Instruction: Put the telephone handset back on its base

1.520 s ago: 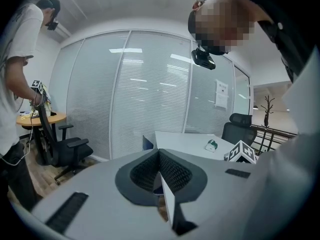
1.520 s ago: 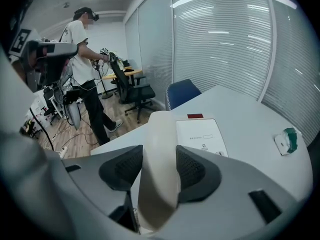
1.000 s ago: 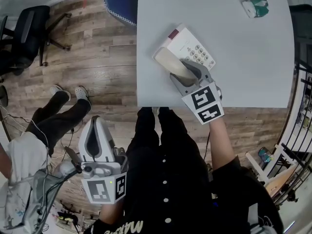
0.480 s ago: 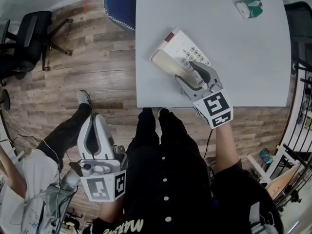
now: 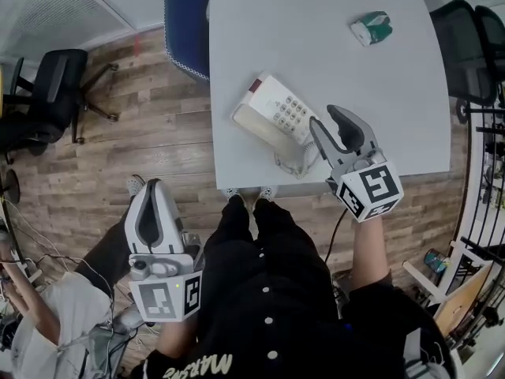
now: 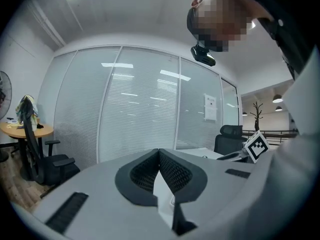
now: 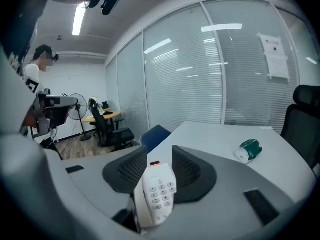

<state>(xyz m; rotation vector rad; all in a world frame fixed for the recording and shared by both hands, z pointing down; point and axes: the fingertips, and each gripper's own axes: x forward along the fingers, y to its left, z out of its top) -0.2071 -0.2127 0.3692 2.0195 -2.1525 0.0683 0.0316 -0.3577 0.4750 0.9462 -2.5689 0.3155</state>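
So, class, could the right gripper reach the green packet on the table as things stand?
Probably yes: the right gripper, jaws closing on nothing, has only bare table between it and the green packet.

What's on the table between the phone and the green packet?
Nothing. The head view shows only bare table between the phone and the green packet.

Place: looking like an office
Walls: glass partitions with blinds are standing ahead of the left gripper
Seating: a black swivel chair is sitting to its left
Desk: a white table is carrying a desk telephone ahead to its right
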